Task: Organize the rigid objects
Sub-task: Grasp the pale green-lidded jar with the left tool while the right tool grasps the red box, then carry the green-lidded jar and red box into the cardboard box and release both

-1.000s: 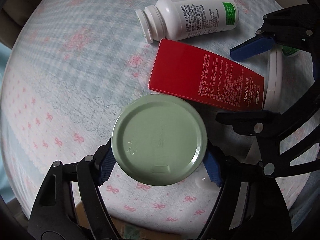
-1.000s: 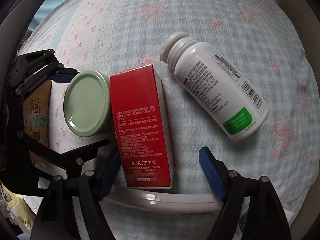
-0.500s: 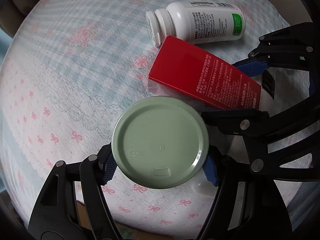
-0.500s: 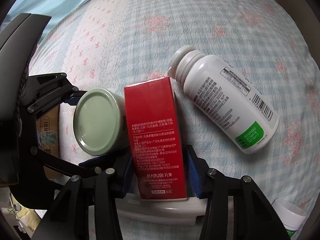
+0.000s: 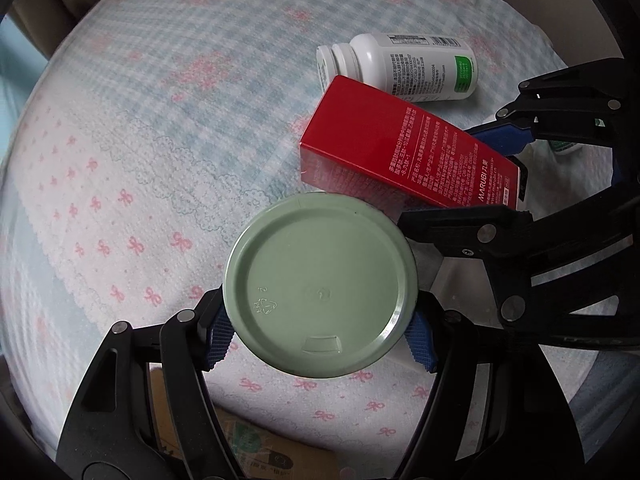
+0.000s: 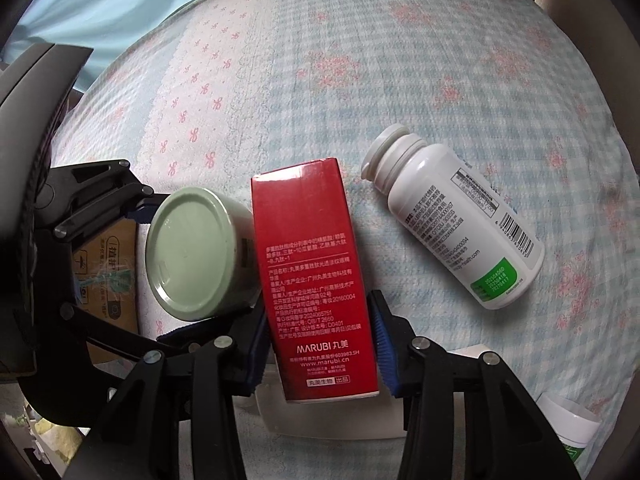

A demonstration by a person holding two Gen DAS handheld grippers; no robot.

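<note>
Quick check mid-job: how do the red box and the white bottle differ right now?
The red box is flat-sided and rectangular; the white bottle is round with a narrow neck. The red box sits between the fingers of the right hand-held gripper, with its far end raised off the cloth in the left view; the white bottle lies free on its side. Both carry printed text.

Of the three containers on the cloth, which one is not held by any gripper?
The white pill bottle, lying on its side. The green-lidded jar sits in the left gripper, the red box in the right gripper.
</note>
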